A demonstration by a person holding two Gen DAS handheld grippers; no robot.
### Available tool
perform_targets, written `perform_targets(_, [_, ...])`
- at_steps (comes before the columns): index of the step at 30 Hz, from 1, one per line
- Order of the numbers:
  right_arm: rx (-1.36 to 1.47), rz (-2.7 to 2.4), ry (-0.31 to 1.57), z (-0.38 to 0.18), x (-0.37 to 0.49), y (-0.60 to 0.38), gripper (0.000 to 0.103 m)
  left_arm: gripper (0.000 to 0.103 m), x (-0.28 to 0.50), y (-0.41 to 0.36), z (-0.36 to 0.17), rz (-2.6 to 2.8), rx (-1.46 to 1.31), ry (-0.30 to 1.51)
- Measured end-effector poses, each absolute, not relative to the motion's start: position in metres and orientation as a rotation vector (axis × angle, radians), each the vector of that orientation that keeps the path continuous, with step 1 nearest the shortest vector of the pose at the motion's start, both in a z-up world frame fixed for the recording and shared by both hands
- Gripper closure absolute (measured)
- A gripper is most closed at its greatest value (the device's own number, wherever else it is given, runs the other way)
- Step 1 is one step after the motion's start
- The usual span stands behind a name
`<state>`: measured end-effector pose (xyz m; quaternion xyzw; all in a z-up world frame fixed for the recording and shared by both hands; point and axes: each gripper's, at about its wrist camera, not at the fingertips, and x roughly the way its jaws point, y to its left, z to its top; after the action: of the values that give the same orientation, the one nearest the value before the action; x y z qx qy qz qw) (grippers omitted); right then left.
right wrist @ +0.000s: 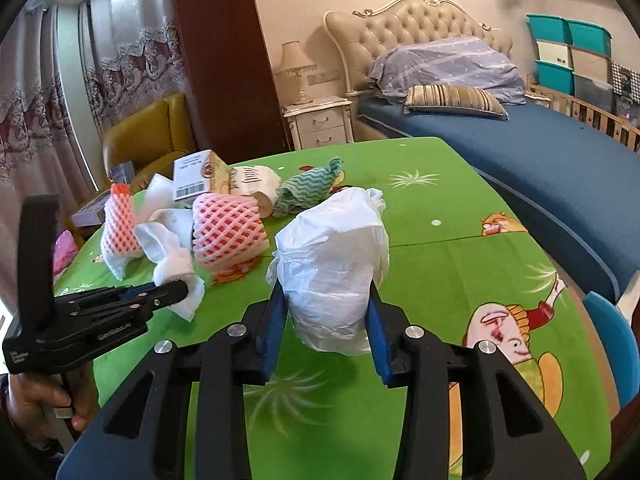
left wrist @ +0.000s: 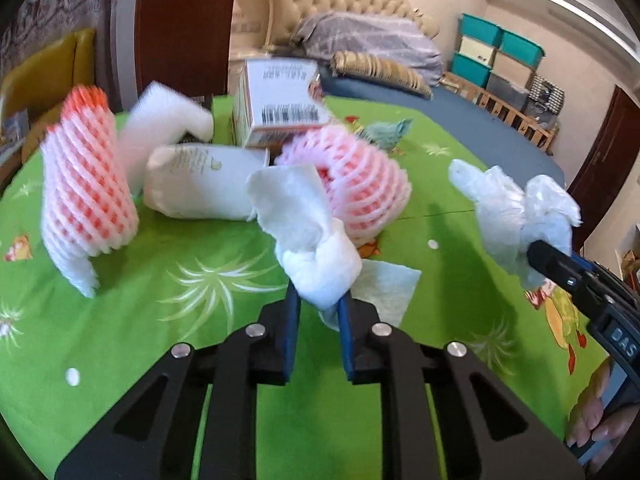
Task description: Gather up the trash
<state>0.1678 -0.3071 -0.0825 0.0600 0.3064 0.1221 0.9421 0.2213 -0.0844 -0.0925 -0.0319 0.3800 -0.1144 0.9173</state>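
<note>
Two foam fruit nets (left wrist: pixel 90 184) (left wrist: pixel 360 176) show in my left view, one upright at far left, one lying mid-surface, with a cardboard box (left wrist: pixel 280 100) and a white pouch (left wrist: pixel 200 184) behind. My left tool (left wrist: pixel 320 300) is clenched on a wad of white tissue (left wrist: pixel 308 232). The surface (left wrist: pixel 180 320) wears a green cartoon cloth; a bed (left wrist: pixel 460 108) lies beyond.

In my right view, my right tool (right wrist: pixel 326 312) grasps one crumpled white plastic bag (right wrist: pixel 336 264), its contents hidden. One green wavy cloth (right wrist: pixel 308 192) sits far behind it. Stacked teal bins (right wrist: pixel 568 52) stand far right.
</note>
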Motion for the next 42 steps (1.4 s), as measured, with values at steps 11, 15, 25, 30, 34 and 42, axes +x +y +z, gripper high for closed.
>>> perform_targets(11, [0.068,0.286,0.589,-0.081,0.137,-0.276,0.065,0.086,0.158,-0.058,-0.072,-0.213,-0.032,0.64])
perform_targets(15, [0.052,0.292,0.554,-0.075,0.126,-0.264,0.065,0.085,0.132,-0.044,-0.065,-0.205,-0.027,0.589])
perform_targets(25, [0.017,0.341,0.437,-0.048,0.104,-0.233,0.065,0.085,0.086,-0.029,-0.049,-0.206,-0.033,0.447])
perform_targets(30, [-0.008,0.374,0.436,-0.044,0.1,-0.216,0.065,0.085,0.081,-0.023,-0.043,-0.201,-0.038,0.438])
perform_targets(34, [-0.014,0.397,0.442,-0.044,0.099,-0.204,0.065,0.085,0.075,-0.015,-0.042,-0.187,-0.043,0.443])
perform_targets(42, [-0.056,0.459,0.455,-0.048,0.098,-0.17,0.065,0.085,0.058,0.005,-0.036,-0.132,-0.04,0.418])
